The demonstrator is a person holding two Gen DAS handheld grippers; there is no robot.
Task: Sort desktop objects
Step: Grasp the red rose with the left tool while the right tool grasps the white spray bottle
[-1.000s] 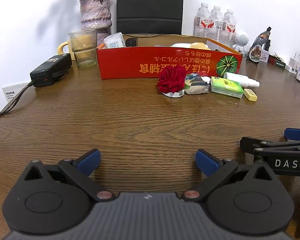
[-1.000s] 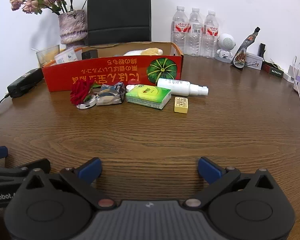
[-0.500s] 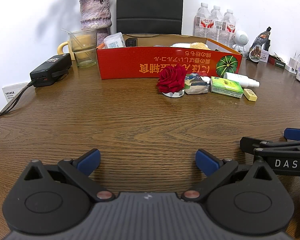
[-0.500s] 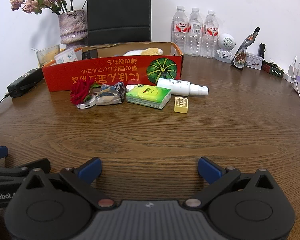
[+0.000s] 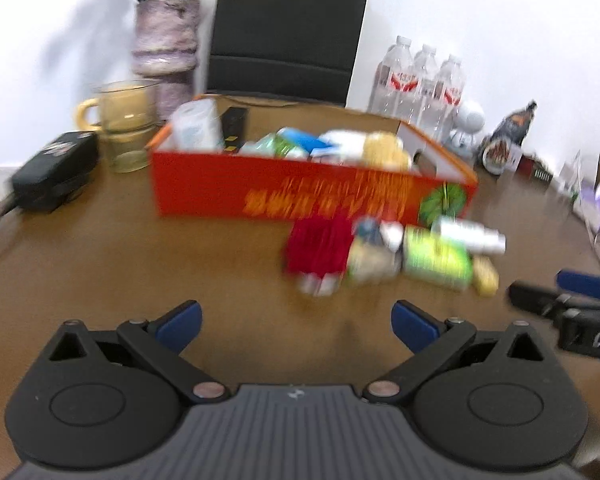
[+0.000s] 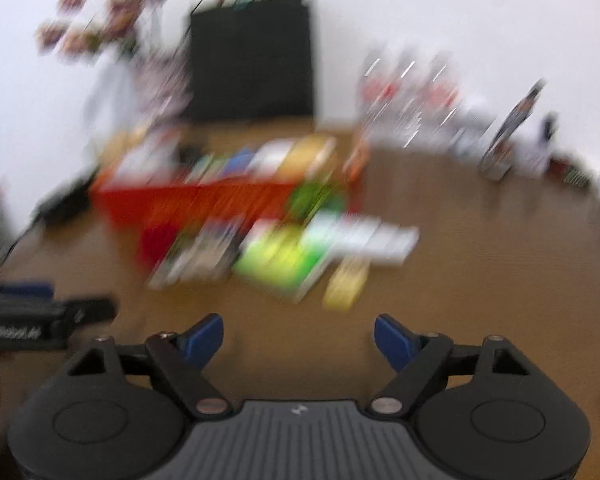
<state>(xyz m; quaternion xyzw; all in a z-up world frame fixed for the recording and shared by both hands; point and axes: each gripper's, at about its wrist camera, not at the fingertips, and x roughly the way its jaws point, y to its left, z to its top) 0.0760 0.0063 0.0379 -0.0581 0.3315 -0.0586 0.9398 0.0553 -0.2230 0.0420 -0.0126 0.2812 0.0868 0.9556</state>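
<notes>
Setting read as an office or meeting room. Evidence: a wood-grain counter point(image 5: 140, 264) stood against a plain white wall point(image 5: 480, 8), with a black chair back point(image 5: 288, 32) behind it. On the counter were 3 water bottles point(image 5: 420, 84), a vase of flowers point(image 5: 166, 36), a glass mug point(image 5: 126, 124), a black power adapter point(image 5: 56, 168) and a red cardboard box point(image 5: 300, 192) of small items.

Left gripper point(image 5: 296, 322): black linkage arms, blue fingertip pads, round black hubs at 7 and 5 o'clock, copper pivot screws, ribbed grey housing at 6 o'clock; right gripper point(image 6: 299, 334) is built alike, white lettering on its side
</notes>
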